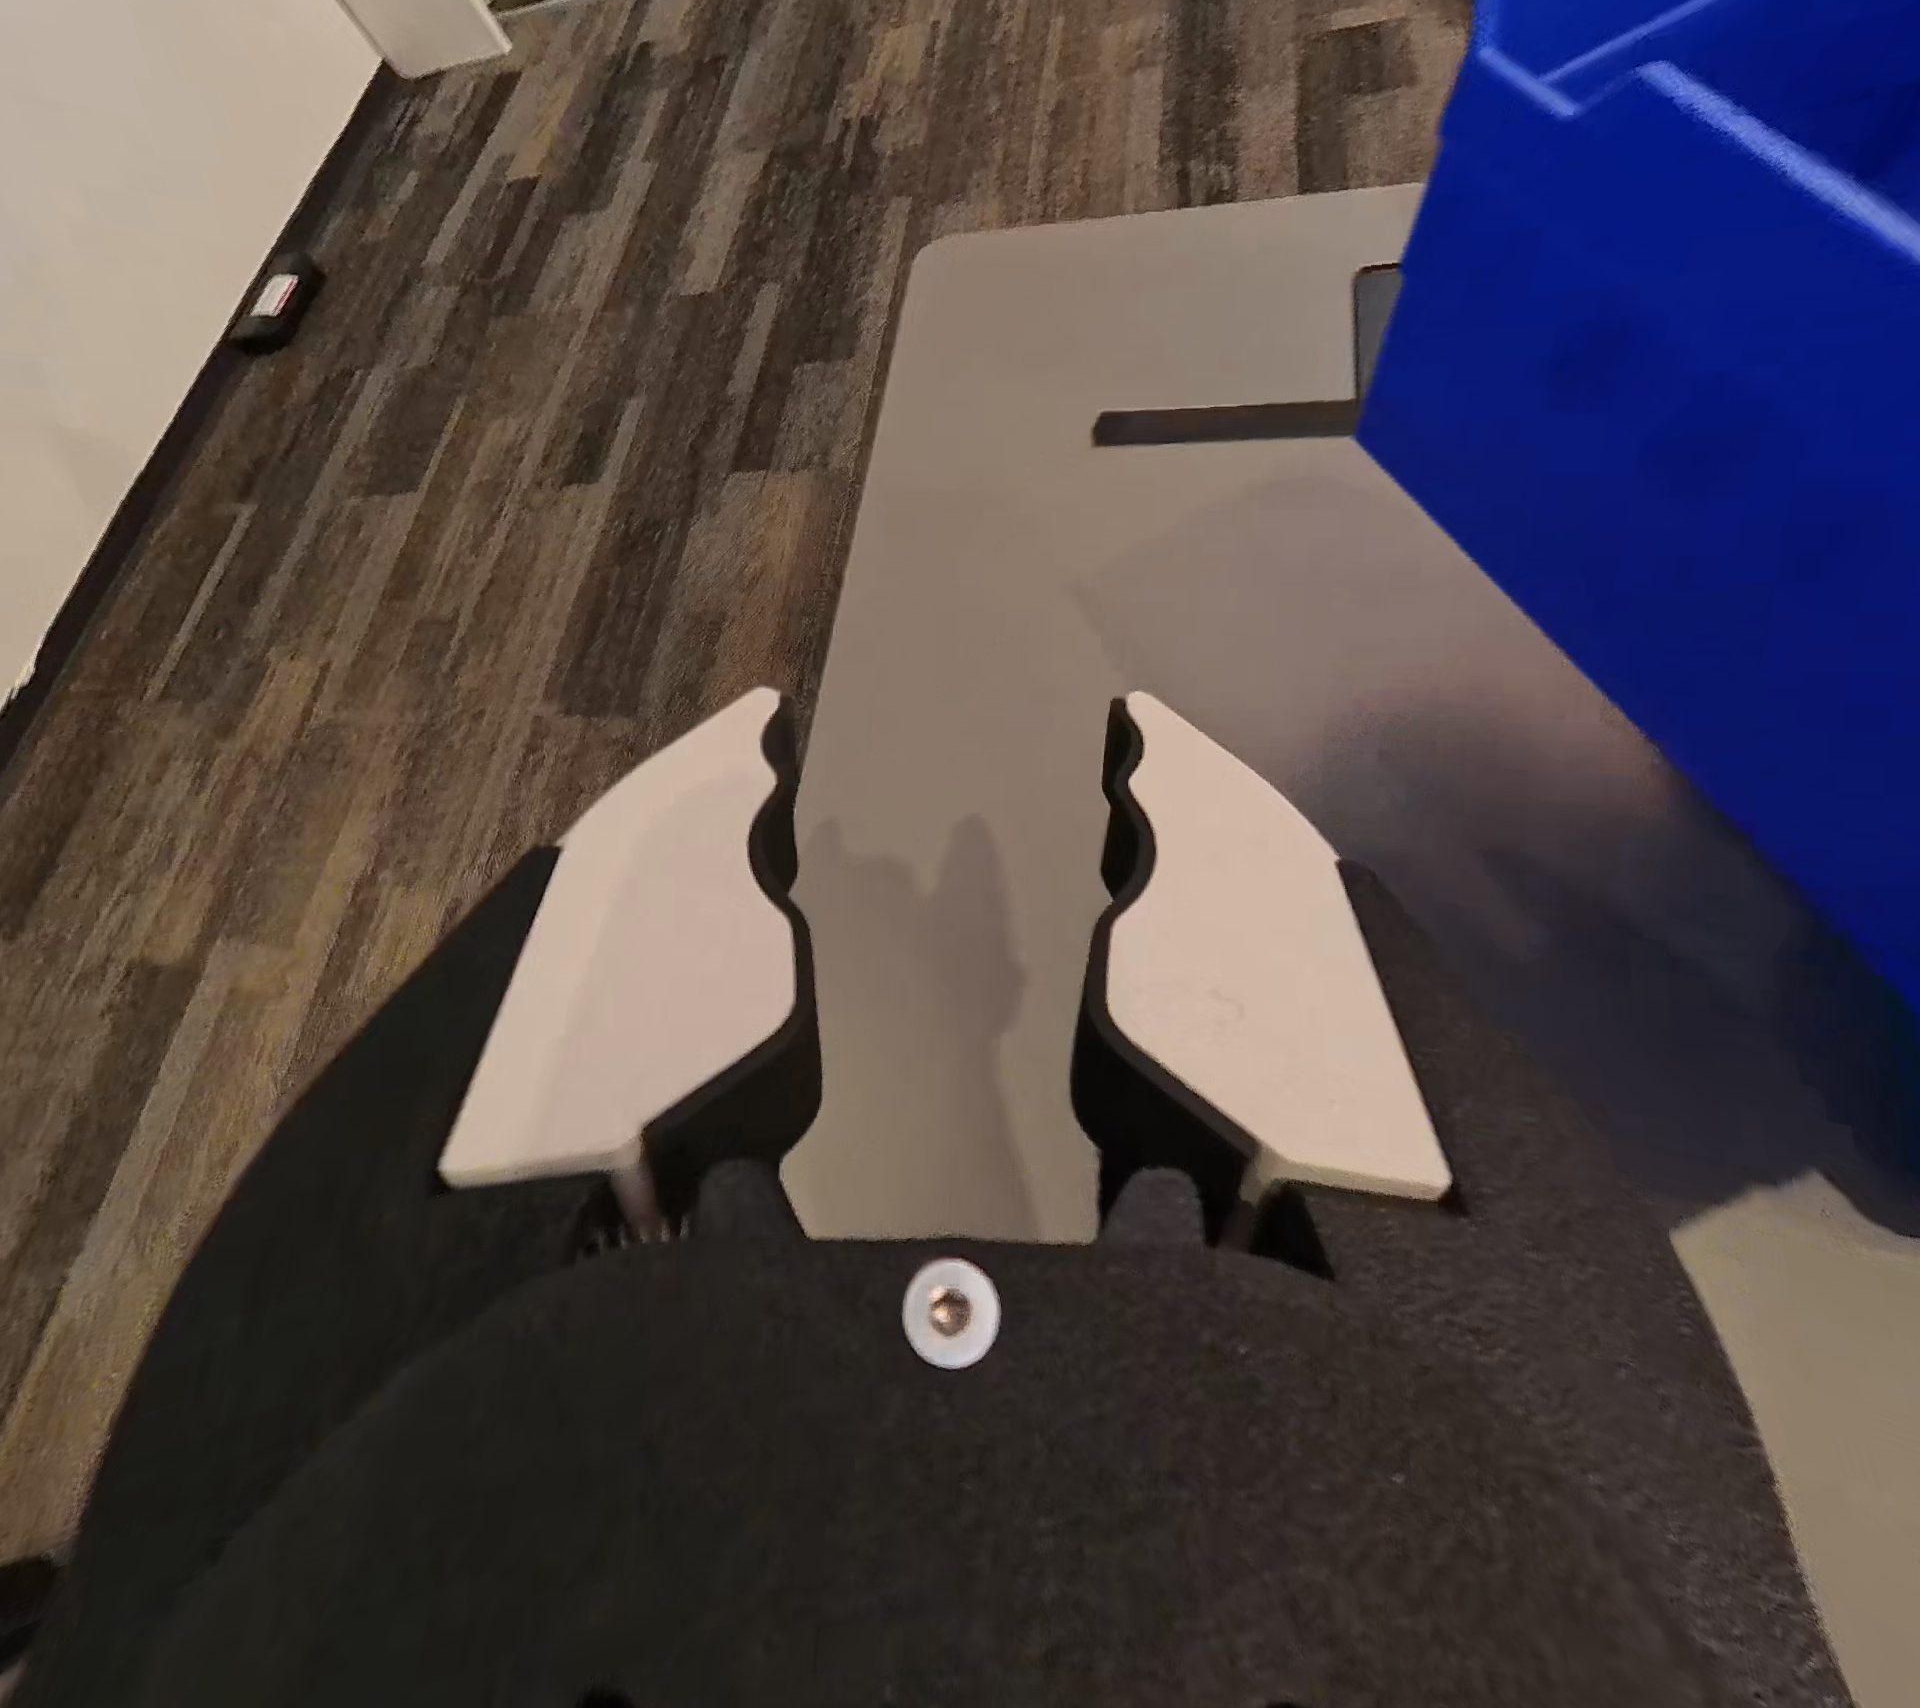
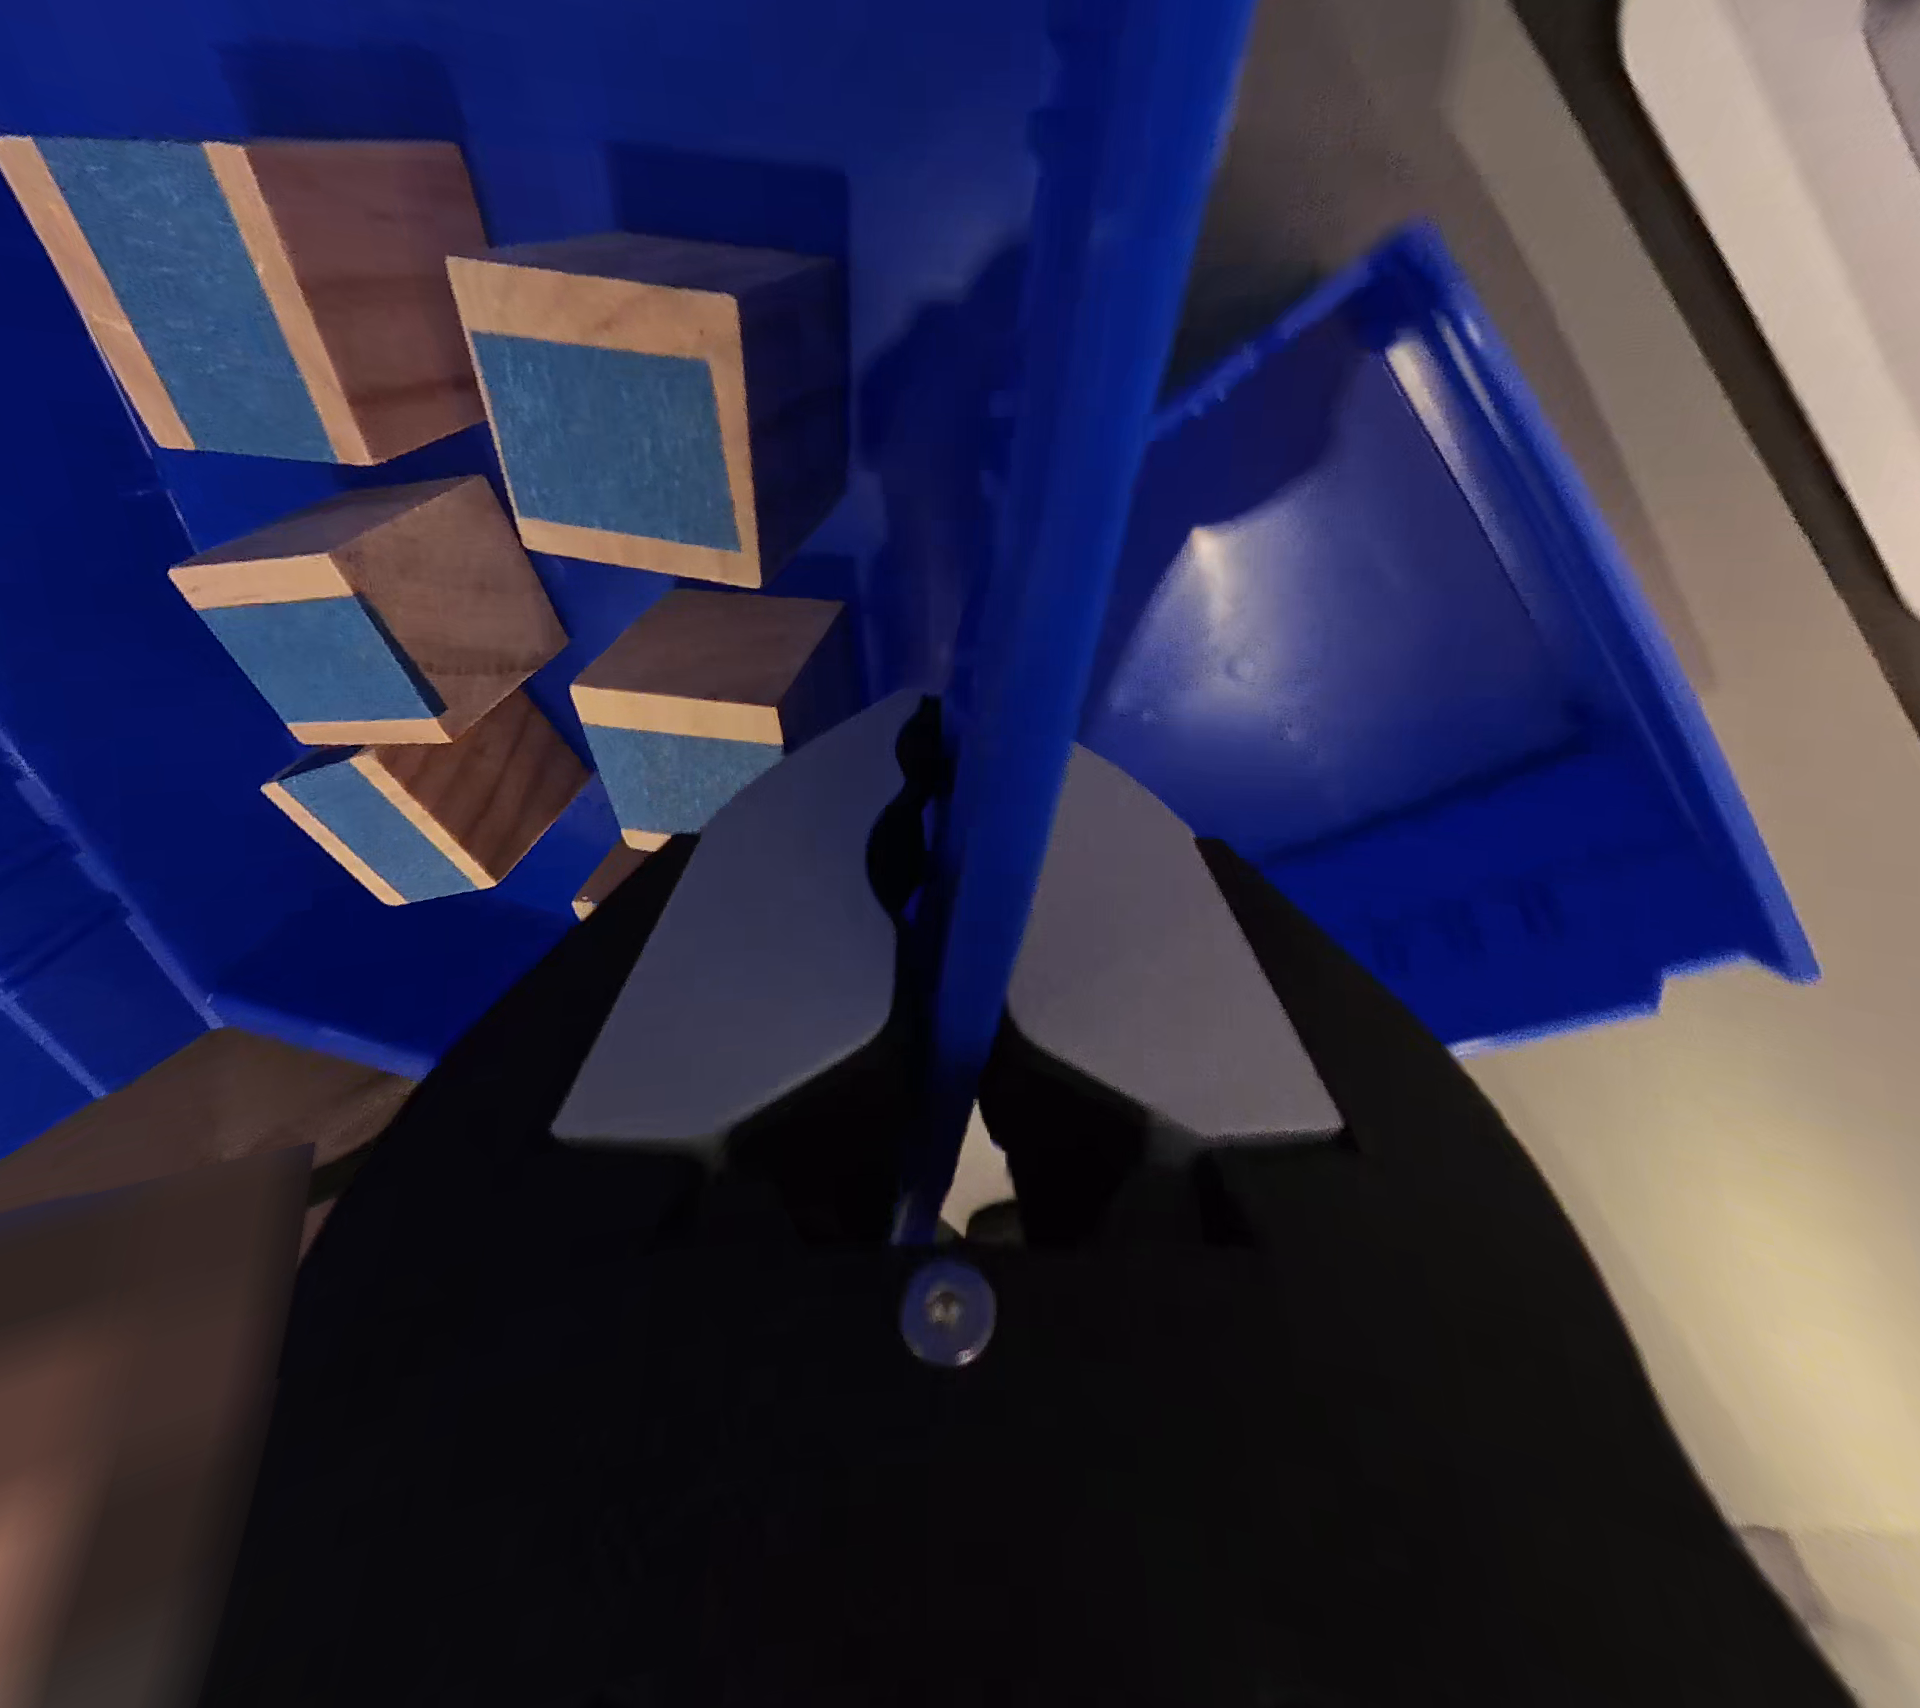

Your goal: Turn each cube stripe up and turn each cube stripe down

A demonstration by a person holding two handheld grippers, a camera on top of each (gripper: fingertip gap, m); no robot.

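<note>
In the right wrist view my right gripper (image 2: 977,754) is shut on the side wall of a blue plastic bin (image 2: 1049,308), one finger inside and one outside. Several wooden cubes with a blue stripe, such as one near the wall (image 2: 613,422) and one at the far left (image 2: 208,297), lie loose inside the tilted bin, stripes facing the camera. In the left wrist view my left gripper (image 1: 951,723) is open and empty over the grey table (image 1: 997,370). The blue bin (image 1: 1662,308) hangs tilted above the table at the right.
The table's left edge drops to patterned carpet (image 1: 520,411). A dark slot (image 1: 1226,424) cuts the table top beside the bin. A white wall (image 1: 125,152) stands at far left. A white device (image 2: 1787,224) lies at the top right of the right wrist view.
</note>
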